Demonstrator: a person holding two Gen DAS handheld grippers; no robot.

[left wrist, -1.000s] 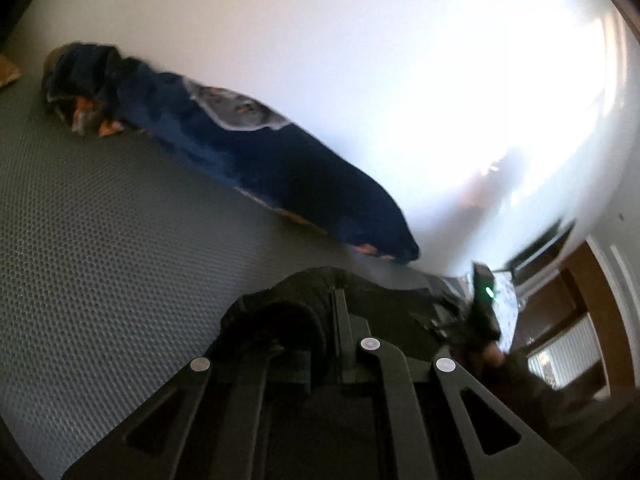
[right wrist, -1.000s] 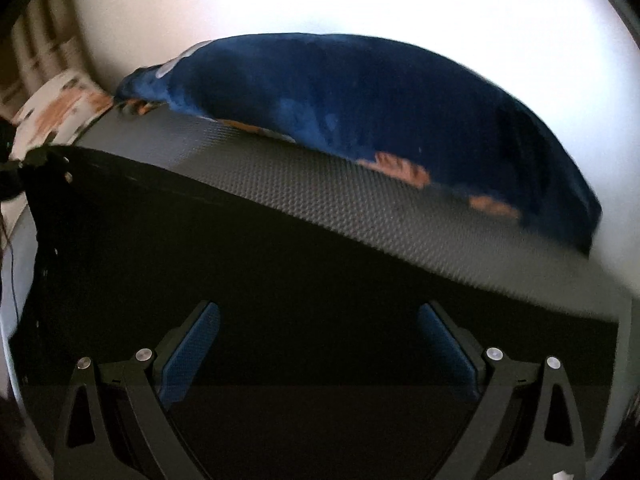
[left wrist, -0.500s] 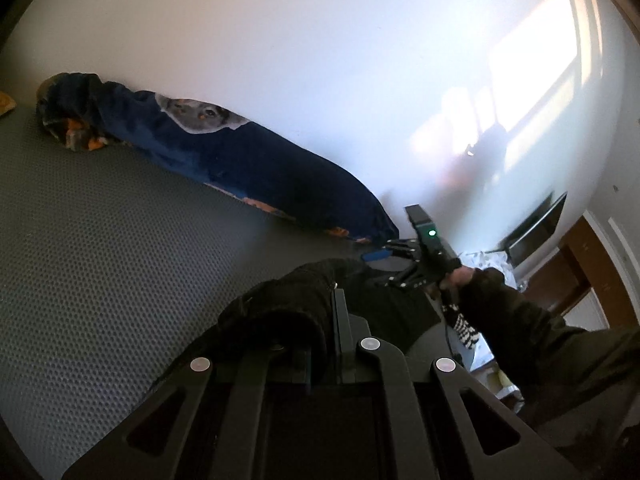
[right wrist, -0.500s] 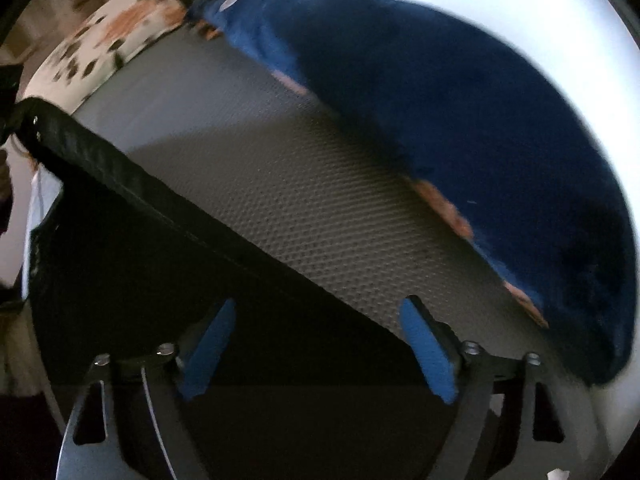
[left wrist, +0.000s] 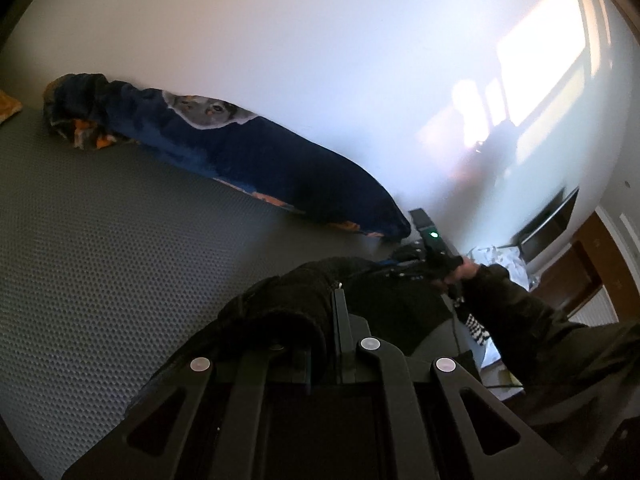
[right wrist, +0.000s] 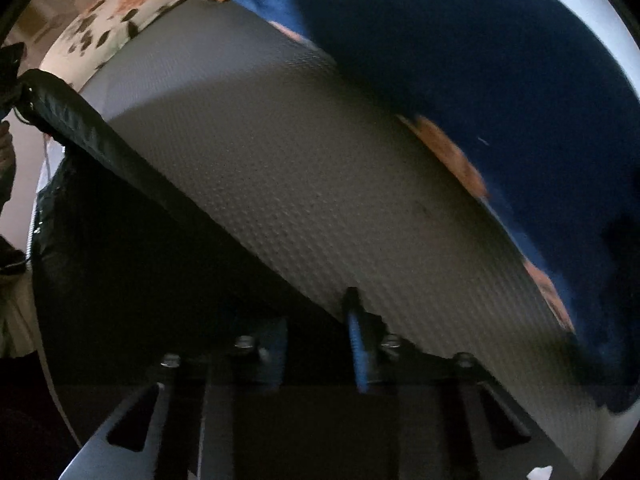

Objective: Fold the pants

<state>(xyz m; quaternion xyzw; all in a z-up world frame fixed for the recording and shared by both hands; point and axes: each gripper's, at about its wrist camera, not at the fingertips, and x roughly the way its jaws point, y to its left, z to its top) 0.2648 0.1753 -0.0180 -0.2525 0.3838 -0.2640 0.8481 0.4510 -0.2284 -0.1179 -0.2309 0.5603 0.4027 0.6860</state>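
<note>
The black pants [left wrist: 312, 304] lie on the grey dimpled mattress [left wrist: 120, 260]. My left gripper [left wrist: 328, 320] is shut on a bunched fold of the pants and holds it up. In the right wrist view the pants [right wrist: 140, 272] fill the lower left as a dark sheet with a hemmed edge. My right gripper [right wrist: 320, 328] has its blue-padded fingers [right wrist: 356, 344] closed together on the pants' edge. The right gripper also shows in the left wrist view [left wrist: 432, 248], held by a hand at the far end of the pants.
A long dark blue pillow with an animal print [left wrist: 240, 160] lies along the white wall [left wrist: 320, 60]; it also shows in the right wrist view [right wrist: 500, 100]. A white and orange patterned cushion [right wrist: 120, 12] sits at the mattress end. Furniture and a radiator stand at right [left wrist: 580, 280].
My right gripper's fingers were wide apart and have closed on the pants' edge. My left gripper has kept its hold and tilted a little.
</note>
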